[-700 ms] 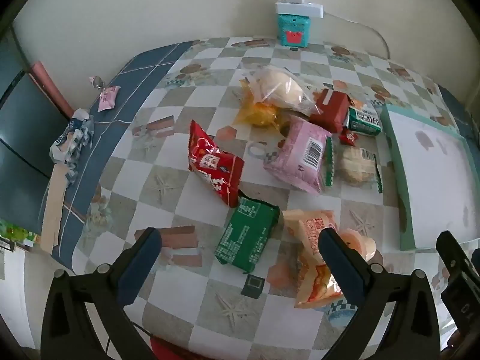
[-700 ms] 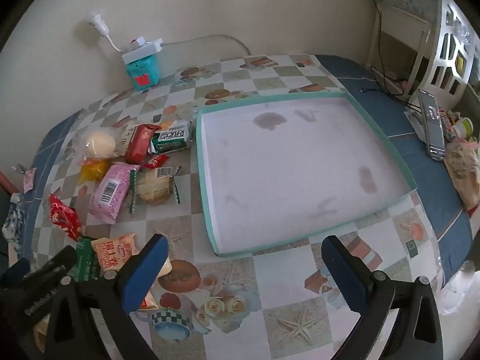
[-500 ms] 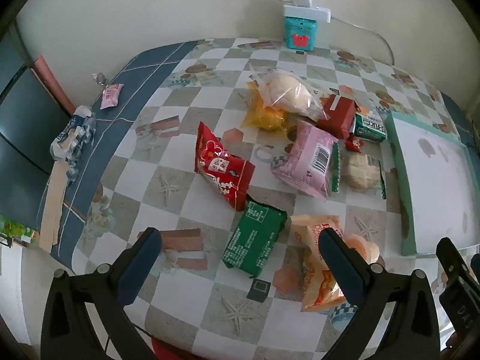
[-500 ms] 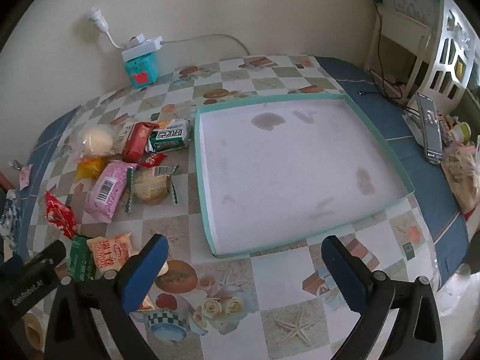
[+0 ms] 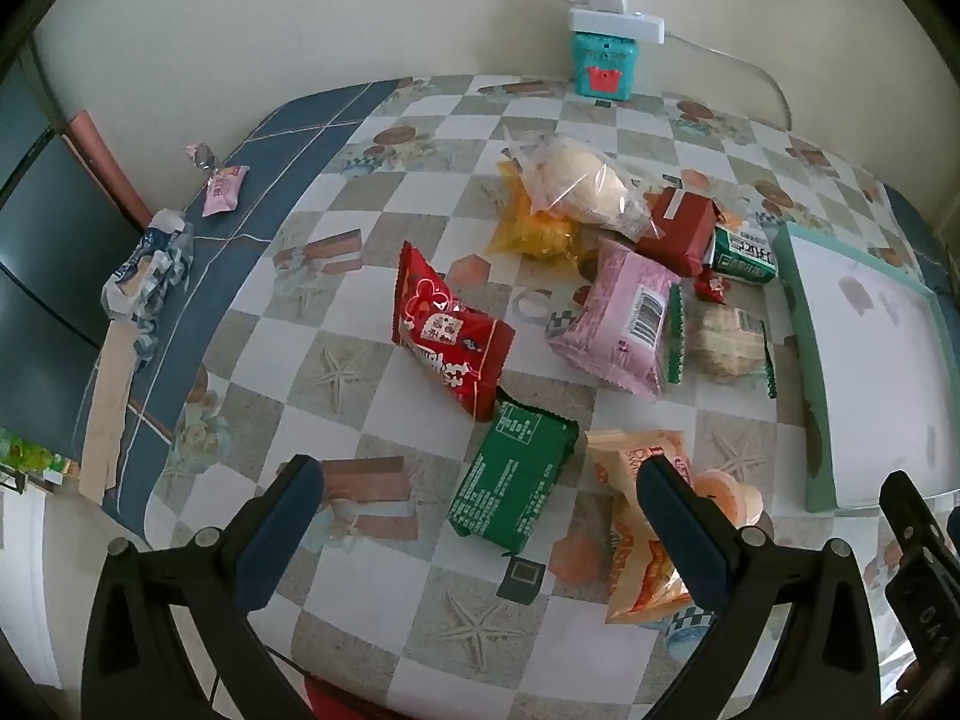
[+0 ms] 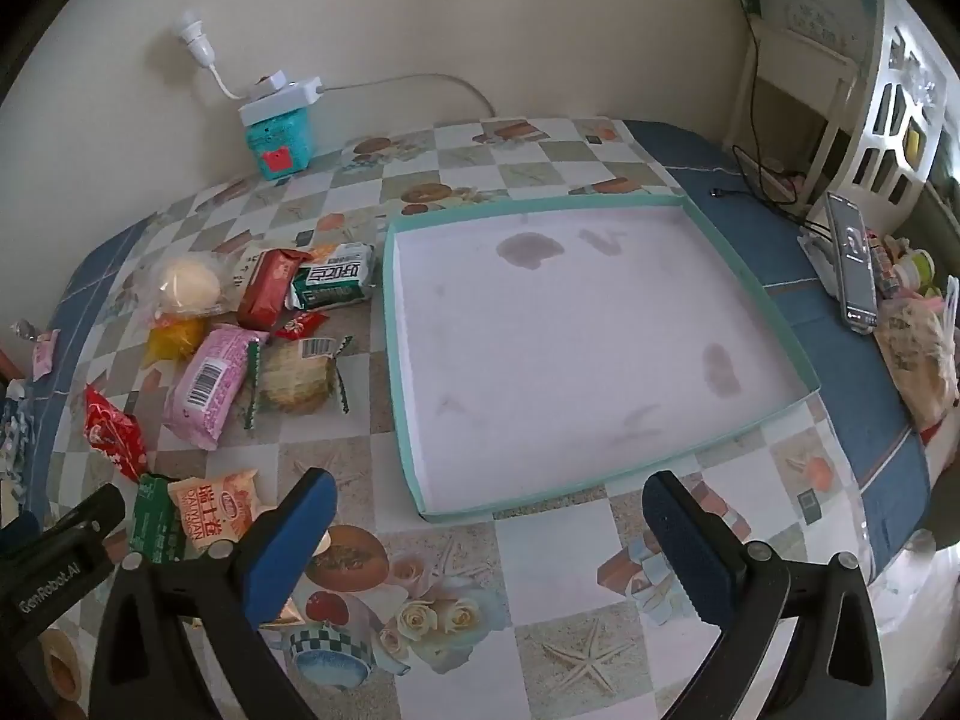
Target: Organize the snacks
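Observation:
Several snack packs lie on the checkered table: a red bag [image 5: 450,336], a green pack [image 5: 513,483], an orange pack [image 5: 642,510], a pink pack [image 5: 624,318], a biscuit pack [image 5: 726,342] and a clear bag with a bun [image 5: 582,186]. A shallow teal-rimmed tray [image 6: 393,324] with a white floor lies to their right; nothing is in it. My left gripper [image 5: 480,474] is open above the green pack. My right gripper [image 6: 489,489] is open above the tray's near edge.
A teal box [image 5: 603,63] with a power strip stands at the wall. A small pink sweet [image 5: 225,189] and a crumpled wrapper [image 5: 150,276] lie on the blue border at the left. A phone [image 6: 852,261] and clutter sit at the far right.
Both grippers have drifted slightly; the left view shifted so the snacks sit a little further right and lower. Nothing was grasped.

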Tool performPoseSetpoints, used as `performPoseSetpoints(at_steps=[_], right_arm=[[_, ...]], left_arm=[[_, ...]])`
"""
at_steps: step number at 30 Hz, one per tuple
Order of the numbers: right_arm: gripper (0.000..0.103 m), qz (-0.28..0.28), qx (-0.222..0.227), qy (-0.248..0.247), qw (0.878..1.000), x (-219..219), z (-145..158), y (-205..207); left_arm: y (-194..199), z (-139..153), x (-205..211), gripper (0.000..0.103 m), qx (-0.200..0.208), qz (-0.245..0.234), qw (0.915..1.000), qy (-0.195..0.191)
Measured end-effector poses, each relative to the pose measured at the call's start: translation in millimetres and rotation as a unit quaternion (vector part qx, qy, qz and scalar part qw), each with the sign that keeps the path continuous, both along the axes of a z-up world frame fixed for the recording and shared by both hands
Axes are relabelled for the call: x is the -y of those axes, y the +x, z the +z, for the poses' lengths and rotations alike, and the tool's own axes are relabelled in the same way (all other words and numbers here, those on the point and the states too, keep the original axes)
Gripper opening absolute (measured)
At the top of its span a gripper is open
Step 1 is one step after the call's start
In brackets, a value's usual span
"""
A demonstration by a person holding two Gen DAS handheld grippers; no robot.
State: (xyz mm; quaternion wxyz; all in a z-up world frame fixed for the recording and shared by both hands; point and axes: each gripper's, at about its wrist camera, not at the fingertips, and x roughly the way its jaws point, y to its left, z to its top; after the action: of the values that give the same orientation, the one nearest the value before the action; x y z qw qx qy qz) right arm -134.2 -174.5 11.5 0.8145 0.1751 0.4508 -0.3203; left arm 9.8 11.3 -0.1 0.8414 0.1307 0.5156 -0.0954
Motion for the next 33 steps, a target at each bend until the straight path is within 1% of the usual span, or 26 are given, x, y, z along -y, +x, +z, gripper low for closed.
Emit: performPoseSetpoints(at_steps=[11, 33], right_arm=[[0.103, -0.005, -0.001, 0.003, 1.000, 2.6, -1.4, 0.4], [0.103, -0.005, -0.002, 0.006, 1.000, 3.0, -3.4, 0.3]], left_arm=[[1.0, -2.3, -0.5, 0.103, -0.005, 0.001, 1.0000, 0.007], [3.0, -4.1, -2.9, 0.103, -0.010, 0.007, 0.9999, 0.008]])
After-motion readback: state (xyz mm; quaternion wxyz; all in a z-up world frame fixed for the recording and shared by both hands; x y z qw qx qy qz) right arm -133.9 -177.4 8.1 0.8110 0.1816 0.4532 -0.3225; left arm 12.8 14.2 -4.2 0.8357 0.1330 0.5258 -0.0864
